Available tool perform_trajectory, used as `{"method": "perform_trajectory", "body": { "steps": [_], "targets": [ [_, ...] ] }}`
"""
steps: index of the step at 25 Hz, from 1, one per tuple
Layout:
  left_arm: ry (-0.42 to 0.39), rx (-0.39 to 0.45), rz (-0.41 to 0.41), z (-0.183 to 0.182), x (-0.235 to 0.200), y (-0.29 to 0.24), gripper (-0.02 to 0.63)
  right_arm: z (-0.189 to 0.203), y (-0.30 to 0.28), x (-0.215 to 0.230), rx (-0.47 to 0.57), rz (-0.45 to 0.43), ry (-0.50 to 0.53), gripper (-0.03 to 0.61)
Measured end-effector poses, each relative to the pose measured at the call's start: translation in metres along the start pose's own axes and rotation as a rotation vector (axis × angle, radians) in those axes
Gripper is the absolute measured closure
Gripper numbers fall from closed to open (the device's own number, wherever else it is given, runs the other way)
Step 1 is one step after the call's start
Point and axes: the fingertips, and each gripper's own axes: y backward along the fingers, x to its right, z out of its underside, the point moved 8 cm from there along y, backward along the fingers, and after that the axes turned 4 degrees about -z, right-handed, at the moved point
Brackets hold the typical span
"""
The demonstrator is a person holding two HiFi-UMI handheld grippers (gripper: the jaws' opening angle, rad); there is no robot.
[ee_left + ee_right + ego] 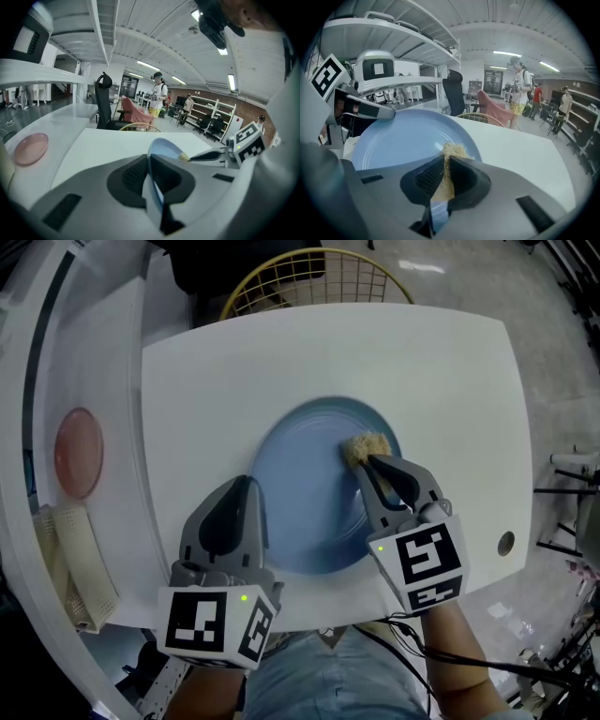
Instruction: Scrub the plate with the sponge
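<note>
Left tongs (242, 489) grip one plate (305, 474), right (372, 468) one sponge (367, 445).

Overhead, ceiling strip lights (230, 82) are flooding the room evenly and glaring off the white table (450, 381), while fisheye distortion is bending and darkening each view's corners.

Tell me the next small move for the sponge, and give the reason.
Probably drag the right hand-held gripper leftward so the fibrous tan sponge wipes across the middle of the round blue plate. The sponge, pinched in its jaws, sits near the plate's far right rim, leaving most of the face untouched. The left hand-held gripper is shut on the left rim, steadying it.
</note>
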Motion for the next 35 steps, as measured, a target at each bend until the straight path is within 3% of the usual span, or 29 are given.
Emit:
{"method": "perform_trajectory", "body": {
  "steps": [10,22,35],
  "targets": [
    [0.02,0.01,0.001,-0.004,-0.003,0.001,0.589,-0.024,-0.012,-0.016,0.035,-0.03,0.056,0.537],
    [0.04,0.014,-0.009,-0.003,-0.009,0.003,0.589,-0.043,-0.014,-0.055,0.093,-0.135,0.136,0.537],
    [0.043,0.01,-0.027,0.001,-0.013,0.004,0.589,-0.028,0.003,-0.094,0.11,-0.266,0.15,0.537]
  ]
}}
